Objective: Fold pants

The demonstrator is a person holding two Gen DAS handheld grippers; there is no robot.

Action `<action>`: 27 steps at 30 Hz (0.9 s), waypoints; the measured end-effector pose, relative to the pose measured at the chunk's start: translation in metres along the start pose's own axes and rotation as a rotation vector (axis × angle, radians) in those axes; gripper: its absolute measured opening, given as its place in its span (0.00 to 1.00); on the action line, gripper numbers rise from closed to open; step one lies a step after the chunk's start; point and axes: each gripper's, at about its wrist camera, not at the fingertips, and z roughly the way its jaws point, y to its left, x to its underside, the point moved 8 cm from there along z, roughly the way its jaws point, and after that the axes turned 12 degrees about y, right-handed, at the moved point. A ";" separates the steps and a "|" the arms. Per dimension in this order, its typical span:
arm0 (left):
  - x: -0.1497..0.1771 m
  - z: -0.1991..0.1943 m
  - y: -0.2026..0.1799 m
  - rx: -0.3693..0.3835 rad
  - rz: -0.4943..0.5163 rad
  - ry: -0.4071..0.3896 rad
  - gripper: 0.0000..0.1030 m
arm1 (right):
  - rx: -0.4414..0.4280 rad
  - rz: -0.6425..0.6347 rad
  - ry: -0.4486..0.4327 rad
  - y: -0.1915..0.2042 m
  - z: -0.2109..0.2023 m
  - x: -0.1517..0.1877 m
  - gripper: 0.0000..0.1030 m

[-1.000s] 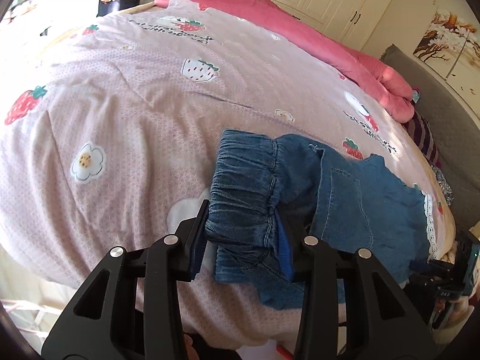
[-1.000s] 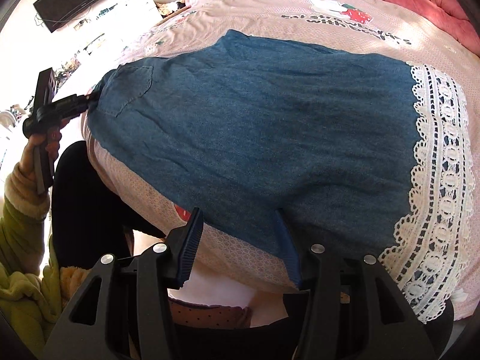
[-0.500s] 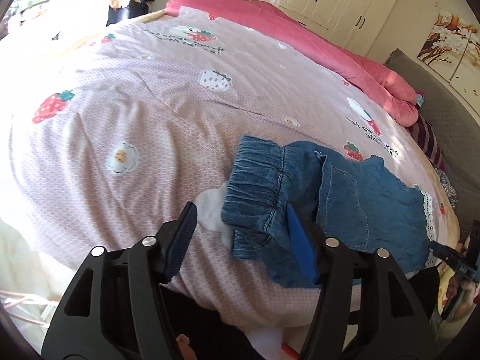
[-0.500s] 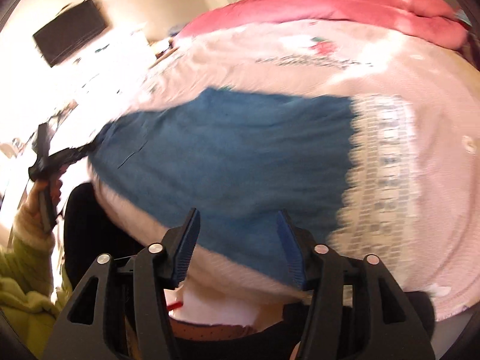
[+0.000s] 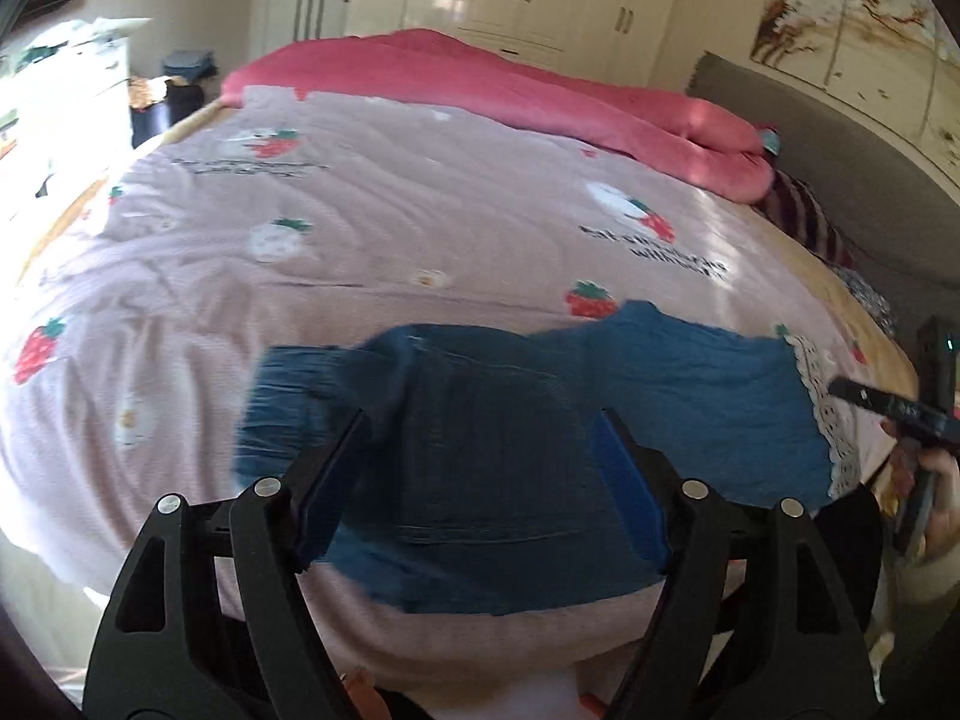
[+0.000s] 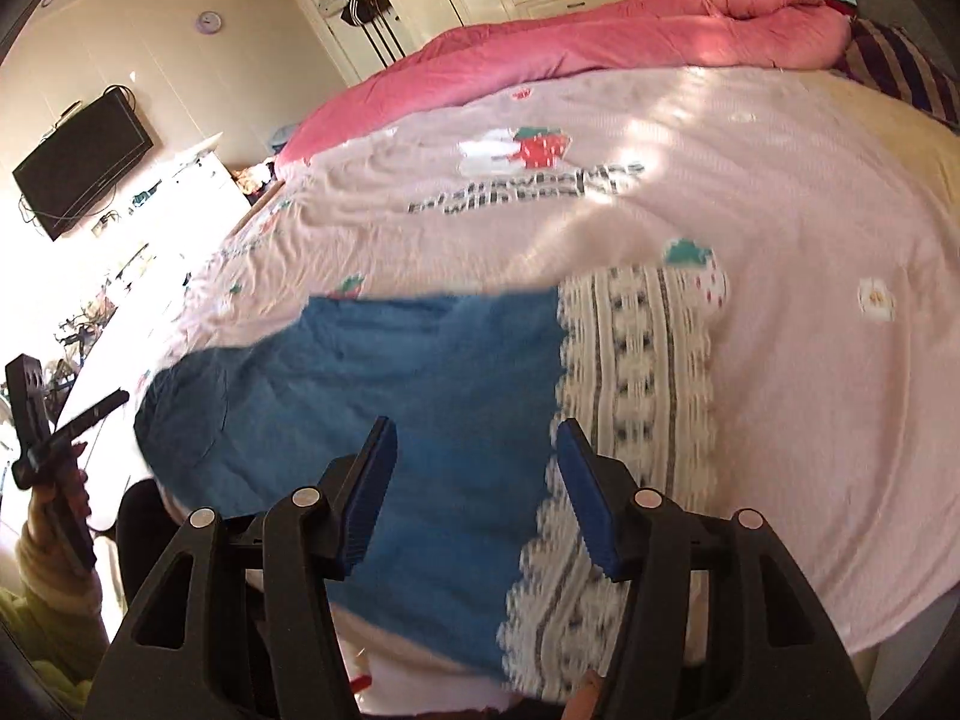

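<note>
**Both grippers off the pants, denim flat at the bed's near edge**

From my left wrist camera, the left gripper hangs above the pants with nothing clamped: its jaws are opening, and the blue pads stand apart with the denim showing on the bed behind the gap, not pinched between them. The pants lie spread on the pink strawberry-print bedspread near its closest edge, the gathered waistband toward 9 o'clock and the white lace hem toward 3 o'clock. The picture is motion-blurred, so I cannot make out the finer folds.

At 3 o'clock in the same view I see the right gripper side-on, held by a hand just past the lace end.

My right wrist camera shows that gripper's jaws released as well, apart over the boundary between denim and lace, gripping nothing. The lace band runs from about 12 down to 6 o'clock; the denim spreads toward 9 o'clock, where the left gripper appears beside the bed edge above a yellow-green sleeve.

A rolled pink duvet lies along the far side of the bed at 12 o'clock.
</note>
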 end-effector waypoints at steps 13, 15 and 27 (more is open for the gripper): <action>0.050 0.085 -0.039 -0.035 0.185 0.172 0.66 | 0.053 0.103 0.101 -0.052 0.047 -0.018 0.53; 0.050 0.085 -0.041 -0.041 0.194 0.170 0.66 | 0.076 0.089 0.106 -0.046 0.044 -0.018 0.53; -0.003 0.064 -0.093 0.076 0.261 0.040 0.78 | -0.057 -0.248 0.098 0.096 0.046 -0.059 0.58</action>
